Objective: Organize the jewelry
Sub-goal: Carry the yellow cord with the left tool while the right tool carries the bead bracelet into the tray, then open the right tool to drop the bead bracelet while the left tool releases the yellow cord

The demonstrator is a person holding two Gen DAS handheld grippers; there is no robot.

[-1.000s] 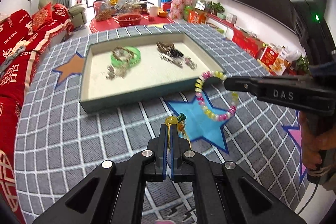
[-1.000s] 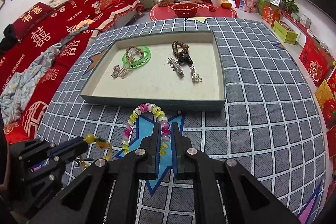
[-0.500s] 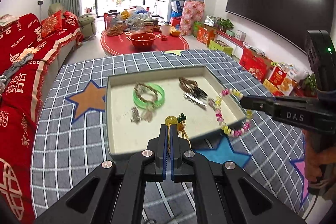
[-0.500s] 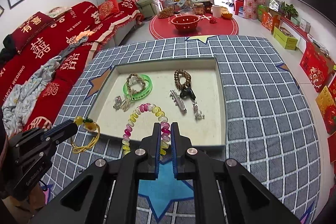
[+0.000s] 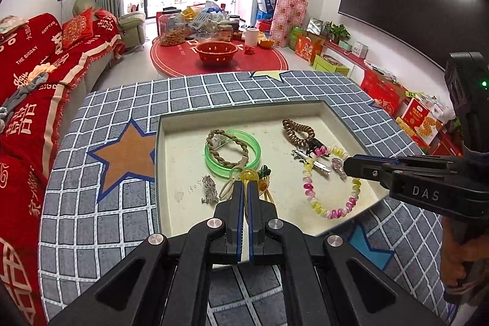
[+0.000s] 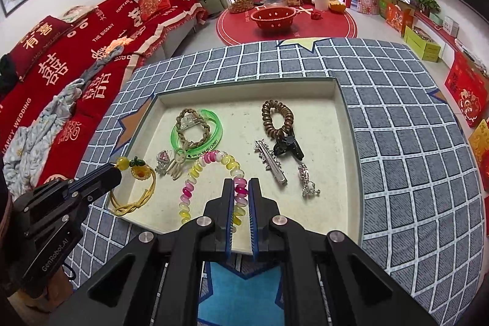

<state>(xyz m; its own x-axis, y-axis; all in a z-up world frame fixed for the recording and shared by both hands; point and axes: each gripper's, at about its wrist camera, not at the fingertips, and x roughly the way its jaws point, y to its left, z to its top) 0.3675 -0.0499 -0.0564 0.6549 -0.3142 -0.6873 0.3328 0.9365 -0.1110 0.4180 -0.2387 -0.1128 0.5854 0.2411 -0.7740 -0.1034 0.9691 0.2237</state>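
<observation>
Presently, left wrist view: left gripper (image 5: 246, 187) pinches the yellow cord bracelet (image 5: 255, 177) at its bead end, over the tray (image 5: 244, 115) — likely for drop-off. Right wrist view: right gripper (image 6: 241, 188) is pressed onto the pastel bead bracelet (image 6: 211, 182), loop hanging ahead of the tips, above the tray floor near the green bangle (image 6: 197, 135).

Surface before me: a table covered by a grey grid-patterned cloth (image 6: 397, 142) printed with stars, one brown (image 5: 125, 155), one blue (image 6: 241, 286), one pale yellow at the far edge (image 6: 301, 42); lying directly on the cloth, a shallow rectangular tray (image 6: 347, 124) with dark teal walls and cream floor.
</observation>
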